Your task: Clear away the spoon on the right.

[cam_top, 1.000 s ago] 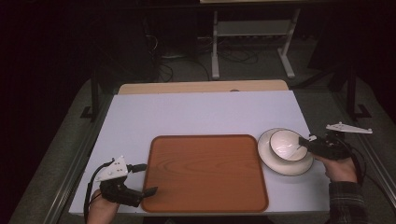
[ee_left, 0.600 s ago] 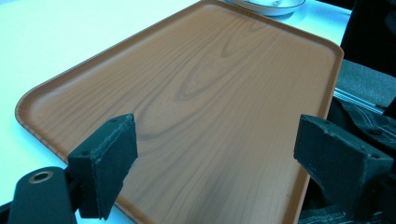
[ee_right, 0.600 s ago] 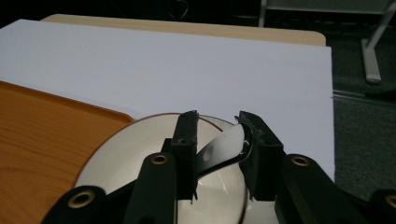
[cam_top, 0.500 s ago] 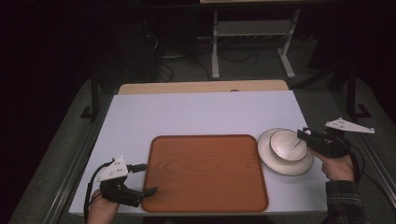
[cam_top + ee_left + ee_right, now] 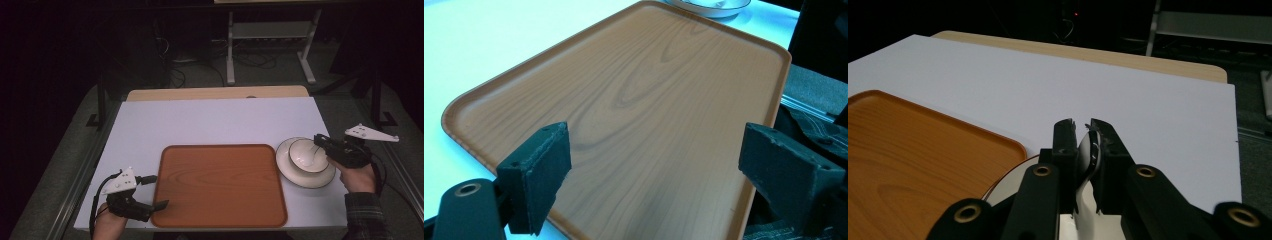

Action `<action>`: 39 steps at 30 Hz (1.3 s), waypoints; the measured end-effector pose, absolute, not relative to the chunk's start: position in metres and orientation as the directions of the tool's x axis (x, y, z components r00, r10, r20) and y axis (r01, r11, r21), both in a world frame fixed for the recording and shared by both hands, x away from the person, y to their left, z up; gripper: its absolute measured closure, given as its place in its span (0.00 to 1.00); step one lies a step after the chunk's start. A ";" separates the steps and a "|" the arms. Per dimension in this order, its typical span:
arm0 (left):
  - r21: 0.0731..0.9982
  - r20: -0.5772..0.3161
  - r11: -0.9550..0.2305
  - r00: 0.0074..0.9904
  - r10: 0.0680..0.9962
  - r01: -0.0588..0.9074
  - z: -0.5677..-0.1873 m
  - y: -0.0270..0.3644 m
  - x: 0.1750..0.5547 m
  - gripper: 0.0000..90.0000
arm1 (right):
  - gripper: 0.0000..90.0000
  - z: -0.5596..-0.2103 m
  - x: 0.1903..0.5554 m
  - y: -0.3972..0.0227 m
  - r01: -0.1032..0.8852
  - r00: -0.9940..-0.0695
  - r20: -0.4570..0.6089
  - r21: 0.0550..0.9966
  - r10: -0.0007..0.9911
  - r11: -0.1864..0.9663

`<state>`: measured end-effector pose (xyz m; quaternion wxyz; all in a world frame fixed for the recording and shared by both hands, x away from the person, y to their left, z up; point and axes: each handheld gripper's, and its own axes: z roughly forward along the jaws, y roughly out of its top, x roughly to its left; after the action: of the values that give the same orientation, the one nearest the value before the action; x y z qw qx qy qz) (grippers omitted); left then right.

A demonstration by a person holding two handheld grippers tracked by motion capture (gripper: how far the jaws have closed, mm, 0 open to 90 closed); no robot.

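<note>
Right gripper [image 5: 320, 141] reaching level from the table's right edge, jaws just closed and pinched on the near rim of the white bowl [image 5: 305, 155]. Bowl glossy, round, seated on a dark-rimmed white plate [image 5: 300, 178], just right of the tray [image 5: 220, 185]. Tray wood-grained, brown, rounded corners, bare. Left gripper [image 5: 161, 204] held low at the tray's near left corner, jaws spread wide over it, gripping nothing. White table cover [image 5: 210, 122] matte.

The tray [image 5: 220, 185] is looking like smooth wood-grain laminate with a satin sheen; right beside the tray, the bowl [image 5: 306, 156] and plate [image 5: 305, 178] are showing glossy white ceramic.
</note>
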<state>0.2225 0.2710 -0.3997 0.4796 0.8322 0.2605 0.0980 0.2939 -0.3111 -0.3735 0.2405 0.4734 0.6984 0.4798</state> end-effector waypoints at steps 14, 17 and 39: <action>0.851 -0.084 -0.404 0.845 0.527 0.337 -0.399 0.271 0.222 0.14 | 0.93 -0.371 0.294 -0.311 0.415 -0.452 0.104 0.904 0.886 0.106; 0.850 -0.084 -0.405 0.846 0.527 0.336 -0.399 0.271 0.222 0.15 | 0.93 -0.369 0.294 -0.311 0.412 -0.456 0.101 0.905 0.884 0.109; 0.851 -0.081 -0.407 0.848 0.524 0.333 -0.399 0.271 0.222 0.15 | 0.93 -0.338 0.283 -0.302 0.357 -0.488 0.046 0.922 0.872 0.151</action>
<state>0.2221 0.2709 -0.3992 0.4802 0.8327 0.2572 0.0994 0.2826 -0.3020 -0.3376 0.2639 0.4319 0.7113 0.4877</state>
